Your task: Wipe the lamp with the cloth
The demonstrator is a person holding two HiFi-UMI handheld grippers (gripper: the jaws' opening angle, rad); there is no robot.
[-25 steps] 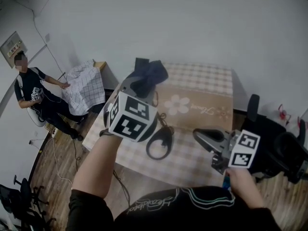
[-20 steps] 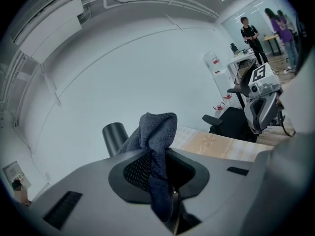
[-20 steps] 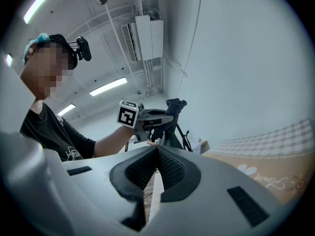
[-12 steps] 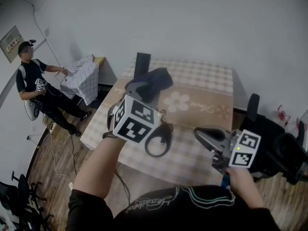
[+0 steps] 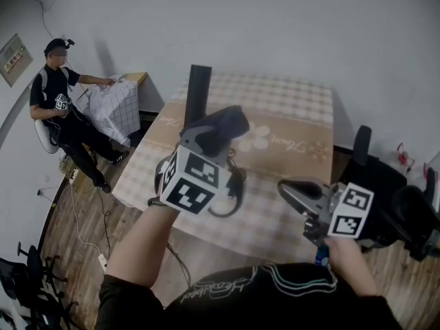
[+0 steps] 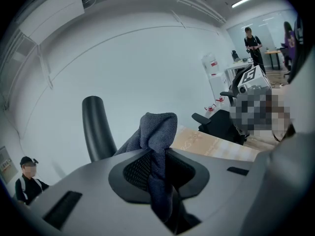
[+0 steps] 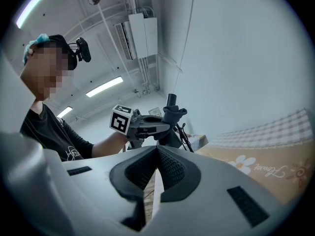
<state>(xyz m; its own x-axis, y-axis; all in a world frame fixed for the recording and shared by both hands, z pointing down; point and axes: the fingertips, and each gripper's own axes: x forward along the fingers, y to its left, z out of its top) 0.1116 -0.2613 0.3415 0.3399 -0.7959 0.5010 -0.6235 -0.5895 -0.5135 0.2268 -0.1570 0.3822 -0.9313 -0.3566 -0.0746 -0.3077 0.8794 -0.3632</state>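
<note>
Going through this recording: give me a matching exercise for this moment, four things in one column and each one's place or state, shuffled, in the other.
Things
1. cloth
2. right tool
3. lamp
4. black chair

Places or states
A. its black post stands up from the far left part of the table
B. jaws together, nothing between them
C. off the table, beyond its right edge
D. pinched between the jaws of the left tool

Pairs: 1-D, 2-B, 3-A, 4-C
</note>
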